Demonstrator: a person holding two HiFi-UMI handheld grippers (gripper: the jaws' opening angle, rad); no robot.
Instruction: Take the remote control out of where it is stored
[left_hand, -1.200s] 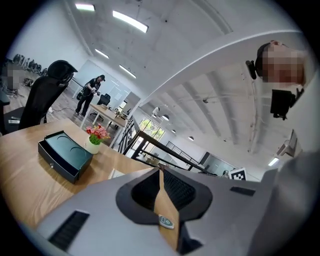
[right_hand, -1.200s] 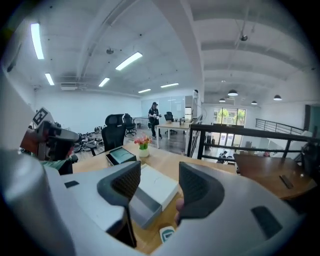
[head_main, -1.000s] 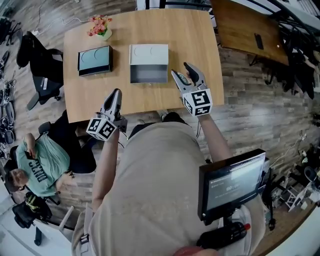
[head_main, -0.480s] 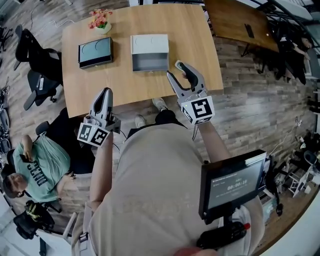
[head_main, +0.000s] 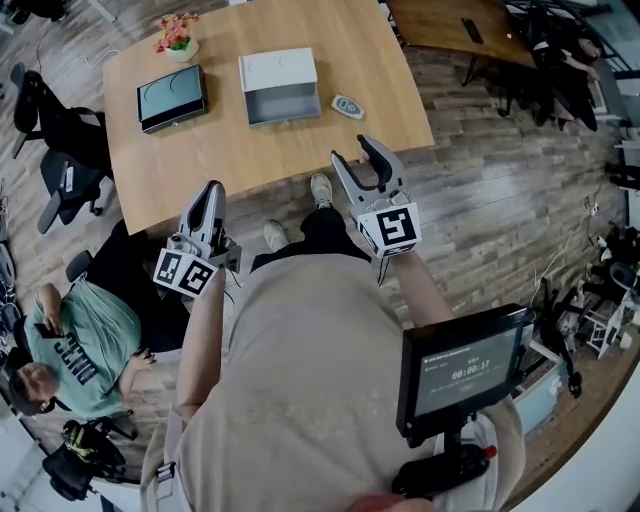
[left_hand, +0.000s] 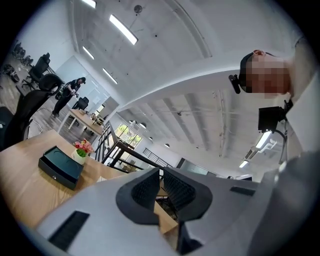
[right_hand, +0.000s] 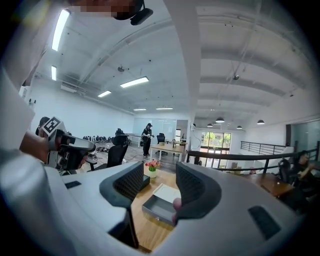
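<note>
Head view: remote control (head_main: 347, 106) lies on the table (head_main: 230, 150), just beside the open grey box (head_main: 285, 116) and outside it. Left gripper (head_main: 209, 190): jaws clenched, empty. Right gripper (head_main: 357, 152): jaws apart after just narrowing, nothing between them. Both appear clear of the table.

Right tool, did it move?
Yes. The right tool backed off the table and now hangs over the floor; its jaws just closed a little, nothing between them.

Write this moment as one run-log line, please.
remote control: out, on table beside open grey box | left gripper: shut, empty | right gripper: open, fingers just closed a little, nothing between
</note>
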